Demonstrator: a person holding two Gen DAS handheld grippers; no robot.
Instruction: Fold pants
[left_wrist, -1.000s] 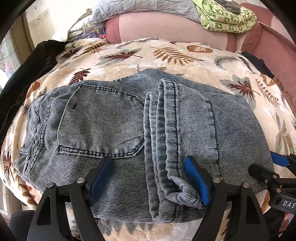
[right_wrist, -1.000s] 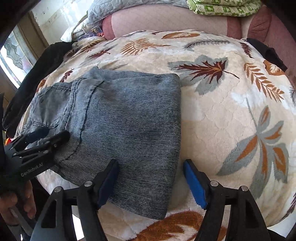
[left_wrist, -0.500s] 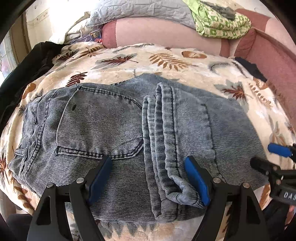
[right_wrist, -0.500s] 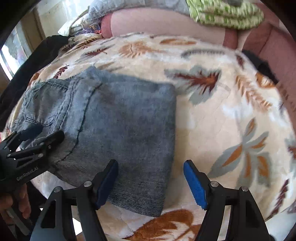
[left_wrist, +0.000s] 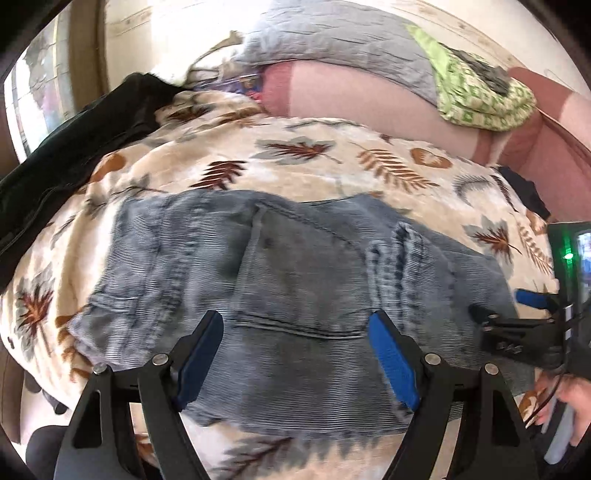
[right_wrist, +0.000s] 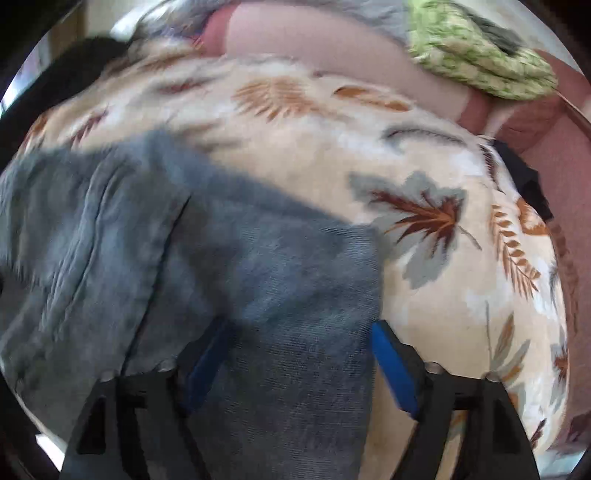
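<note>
- Pants (left_wrist: 295, 295): one pair, grey-blue denim, lying folded into a compact bundle on the leaf-print blanket (left_wrist: 332, 166), back pocket facing up, folded legs stacked toward the right side.
- Grippers: two. The left gripper (left_wrist: 295, 354) hovers over the near edge of the bundle with its blue pads spread wide and nothing between them.
- The right gripper (right_wrist: 299, 365) is also spread wide; the bundle's right end lies across its left finger, whose blue pad shows only dimly, though blur makes it unclear whether cloth is actually caught.
- In the left wrist view, the right gripper enters at the right edge, beside the bundle, held by a hand (left_wrist: 569, 402).
- Around: one green patterned cloth (left_wrist: 480, 99) and one grey quilted cover (left_wrist: 332, 40) on the pink sofa back (left_wrist: 369, 96); a black garment (left_wrist: 74, 147) drapes at the left.
- Both views are motion-blurred.
</note>
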